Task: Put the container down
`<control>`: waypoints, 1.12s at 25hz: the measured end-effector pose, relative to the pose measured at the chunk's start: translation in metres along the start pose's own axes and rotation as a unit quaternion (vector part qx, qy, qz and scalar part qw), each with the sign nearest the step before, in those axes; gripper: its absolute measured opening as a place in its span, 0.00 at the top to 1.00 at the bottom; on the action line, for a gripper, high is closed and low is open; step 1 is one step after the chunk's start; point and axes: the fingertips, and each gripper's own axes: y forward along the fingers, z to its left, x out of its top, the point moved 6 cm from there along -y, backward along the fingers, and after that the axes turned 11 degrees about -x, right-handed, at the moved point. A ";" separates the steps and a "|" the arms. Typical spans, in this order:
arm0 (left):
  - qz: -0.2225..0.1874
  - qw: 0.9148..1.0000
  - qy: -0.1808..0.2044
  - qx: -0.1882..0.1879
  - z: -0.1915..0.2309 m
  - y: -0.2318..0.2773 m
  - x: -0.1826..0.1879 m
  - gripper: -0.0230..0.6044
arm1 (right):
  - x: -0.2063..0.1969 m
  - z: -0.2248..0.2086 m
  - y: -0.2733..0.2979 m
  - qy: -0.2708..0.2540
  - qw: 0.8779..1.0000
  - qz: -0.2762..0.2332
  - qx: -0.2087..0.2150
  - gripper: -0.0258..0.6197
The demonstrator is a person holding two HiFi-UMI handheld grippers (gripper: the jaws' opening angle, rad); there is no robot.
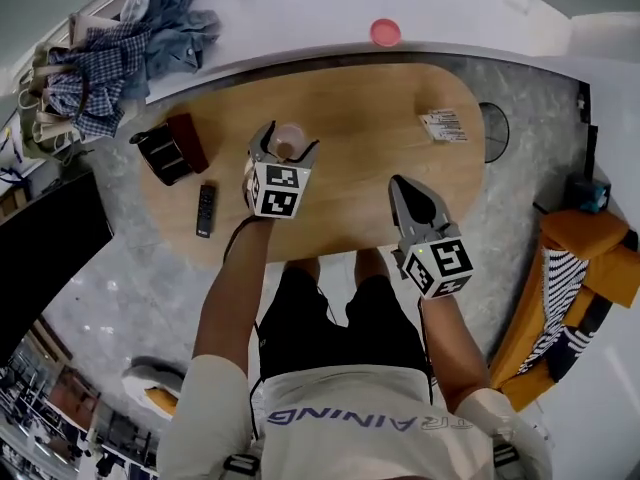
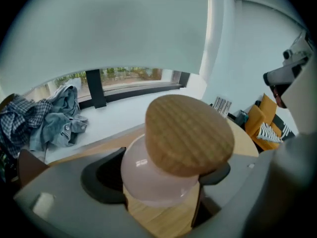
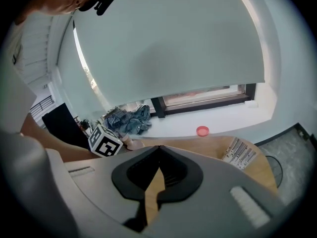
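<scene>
The container (image 1: 287,136) is a pale pink jar with a round wooden lid (image 2: 188,133). It sits between the jaws of my left gripper (image 1: 291,146) over the near left part of the oval wooden table (image 1: 380,98). In the left gripper view the pink body (image 2: 148,175) fills the gap and both dark pads (image 2: 101,177) touch it, so my left gripper (image 2: 166,182) is shut on it. Whether its base rests on the wood is hidden. My right gripper (image 1: 400,182) hovers at the table's near edge, shut and empty, its tips meeting in its own view (image 3: 158,148).
A black remote (image 1: 205,209) and a black and dark red box (image 1: 170,148) lie left of the container. A printed packet (image 1: 443,125) lies at the table's far right. A pink disc (image 1: 385,32) and a heap of clothes (image 1: 120,48) are on the white ledge. An orange chair (image 1: 580,268) stands at the right.
</scene>
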 end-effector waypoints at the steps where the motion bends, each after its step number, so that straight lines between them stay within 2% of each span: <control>1: 0.010 1.000 0.008 -0.001 0.005 0.011 -0.007 0.31 | -0.009 -0.005 -0.001 0.002 1.000 0.008 -0.004 0.93; 9: 0.042 0.999 0.012 -0.018 0.007 0.074 -0.031 0.31 | -0.067 -0.028 -0.004 0.039 0.997 0.055 -0.035 0.93; 15: 0.063 0.998 0.022 -0.010 -0.001 0.092 -0.038 0.31 | -0.070 -0.021 -0.001 0.057 0.997 0.048 -0.023 0.93; 22: 0.061 0.998 -0.010 0.001 0.000 0.093 -0.041 0.31 | -0.074 -0.026 -0.010 0.058 0.997 0.052 -0.020 0.93; 28: 0.066 0.998 0.000 -0.004 -0.003 0.091 -0.037 0.29 | -0.070 -0.026 -0.014 0.064 0.997 0.042 -0.016 0.93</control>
